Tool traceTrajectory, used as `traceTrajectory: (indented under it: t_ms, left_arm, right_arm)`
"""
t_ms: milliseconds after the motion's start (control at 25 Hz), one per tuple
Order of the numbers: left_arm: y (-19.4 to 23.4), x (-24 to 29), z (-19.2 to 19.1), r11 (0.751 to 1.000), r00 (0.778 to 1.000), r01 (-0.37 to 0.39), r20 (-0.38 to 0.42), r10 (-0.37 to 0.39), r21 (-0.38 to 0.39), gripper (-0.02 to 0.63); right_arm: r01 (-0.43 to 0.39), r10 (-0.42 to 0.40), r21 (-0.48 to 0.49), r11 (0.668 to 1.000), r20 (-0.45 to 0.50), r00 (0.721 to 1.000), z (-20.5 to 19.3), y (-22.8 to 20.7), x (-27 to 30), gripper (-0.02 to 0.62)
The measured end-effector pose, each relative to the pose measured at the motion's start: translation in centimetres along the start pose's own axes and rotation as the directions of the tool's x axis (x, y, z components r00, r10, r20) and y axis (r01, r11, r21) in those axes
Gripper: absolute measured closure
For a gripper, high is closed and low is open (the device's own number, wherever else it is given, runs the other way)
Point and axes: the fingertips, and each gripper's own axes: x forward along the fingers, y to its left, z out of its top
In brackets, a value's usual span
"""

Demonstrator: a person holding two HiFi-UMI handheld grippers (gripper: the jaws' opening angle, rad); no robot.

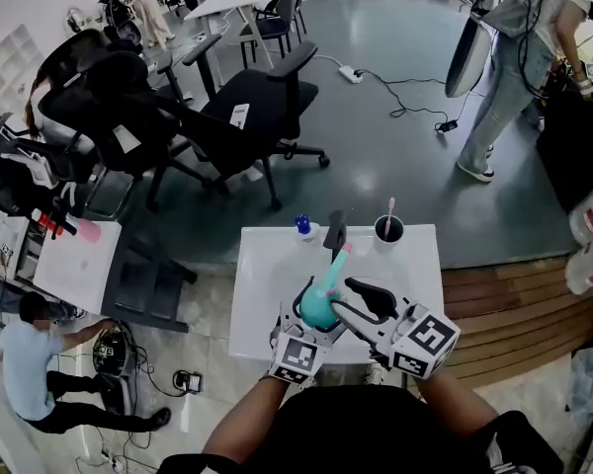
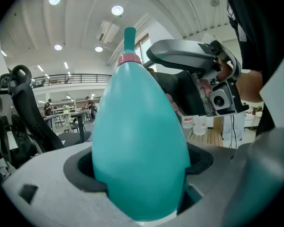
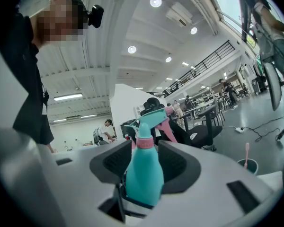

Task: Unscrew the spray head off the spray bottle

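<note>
A teal spray bottle (image 1: 319, 306) with a pink collar (image 3: 143, 142) and a teal trigger head (image 1: 338, 261) is held above the white table (image 1: 267, 314), near its front edge. My left gripper (image 1: 312, 320) is shut on the bottle's fat body (image 2: 139, 141), which fills the left gripper view. My right gripper (image 1: 354, 290) is at the bottle's right, open. In the right gripper view the bottle (image 3: 144, 174) stands between the dark pads (image 3: 180, 164) with a gap on each side. The spray head (image 3: 151, 119) sits on the neck, its nozzle pointing right.
At the table's far edge stand a dark cup (image 1: 388, 229) with a pink stick, a small blue-capped bottle (image 1: 303, 227) and a black object (image 1: 335, 233). Black office chairs (image 1: 267, 97) fill the floor beyond. A person (image 1: 519, 67) stands at the far right.
</note>
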Motion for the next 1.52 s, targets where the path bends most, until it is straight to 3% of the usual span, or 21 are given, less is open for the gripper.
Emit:
traceTrajectory:
  t_ms: [480, 720, 1240, 1520]
  left_arm:
    - [-0.6, 1.0, -0.4, 0.995, 0.999, -0.015, -0.046, 0.020, 0.096, 0.132]
    - [-1.1, 1.3, 0.3, 0.992, 0.999, -0.021, -0.046, 0.027, 0.125, 0.132]
    - [-1.9, 0.3, 2.4, 0.988, 1.000, 0.001, -0.024, 0.003, 0.155, 0.132]
    - [-3.3, -0.4, 3.4, 0.988, 0.996, 0.093, 0.001, -0.094, 0.122, 0.135]
  right_arm:
    - [0.041, -0.046, 0.074, 0.996, 0.070, 0.997, 1.0, -0.7, 1.1, 0.397]
    - [0.081, -0.086, 0.061, 0.995, 0.100, 0.991, 1.7, -1.4, 0.8, 0.436]
    - [0.009, -0.001, -0.047, 0.999, 0.160, 0.987, 3.6, 0.3, -0.5, 0.448]
    - [-0.080, 0.093, -0.092, 0.993, 0.155, 0.984, 4.4, 1.4, -1.1, 0.448]
